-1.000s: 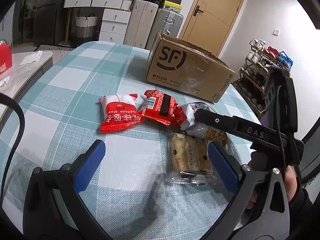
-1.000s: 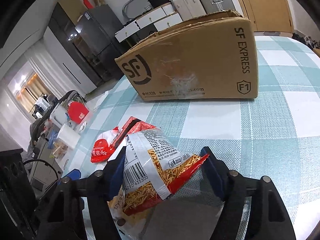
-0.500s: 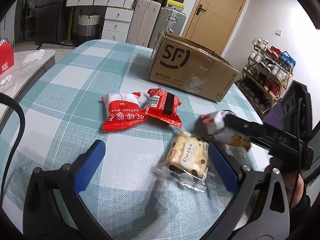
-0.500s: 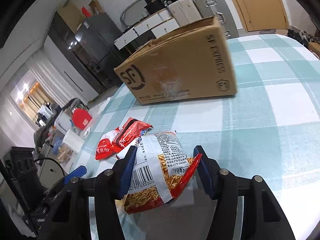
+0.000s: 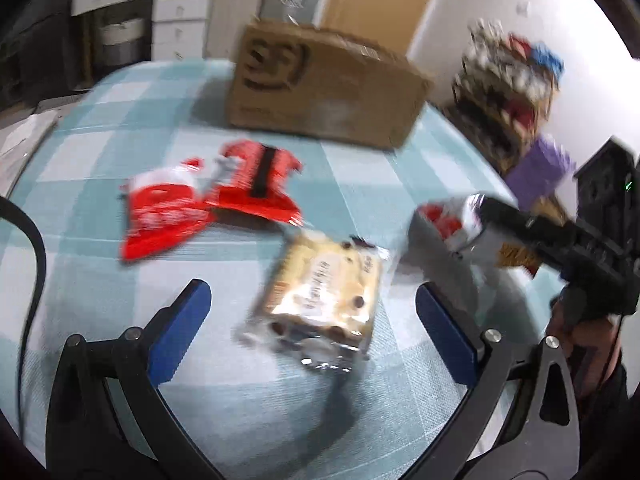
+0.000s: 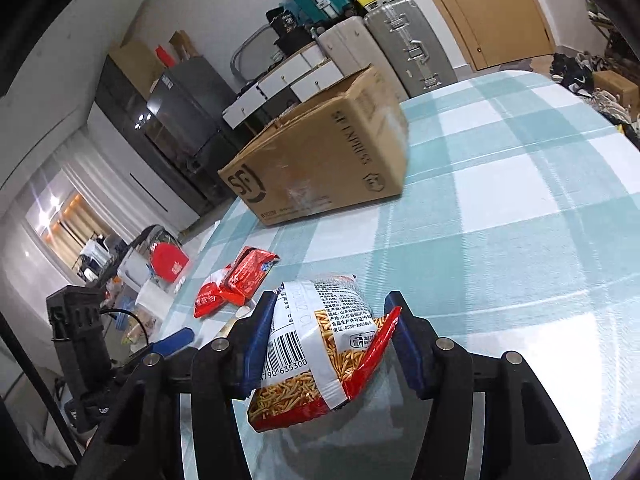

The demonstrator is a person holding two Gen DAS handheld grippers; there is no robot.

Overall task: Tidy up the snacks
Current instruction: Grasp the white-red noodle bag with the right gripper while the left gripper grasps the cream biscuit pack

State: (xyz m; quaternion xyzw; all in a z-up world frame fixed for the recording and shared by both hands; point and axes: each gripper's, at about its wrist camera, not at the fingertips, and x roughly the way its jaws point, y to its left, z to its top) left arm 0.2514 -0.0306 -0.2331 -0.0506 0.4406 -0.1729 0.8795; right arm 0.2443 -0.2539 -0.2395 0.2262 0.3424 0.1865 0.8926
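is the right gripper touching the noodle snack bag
Touching. The right wrist view shows the right gripper with both blue pads pressed into the noodle snack bag, which hangs between them above the table.

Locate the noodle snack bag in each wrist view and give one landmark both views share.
Left wrist: noodle snack bag at right, in the right gripper.
Right wrist: bag at lower centre, gripper shut on it.
Shared landmark: cardboard box.

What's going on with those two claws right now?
Right claw shut on noodle-stick bag. Left claw open over cake pack. Cardboard box ahead, path clear.
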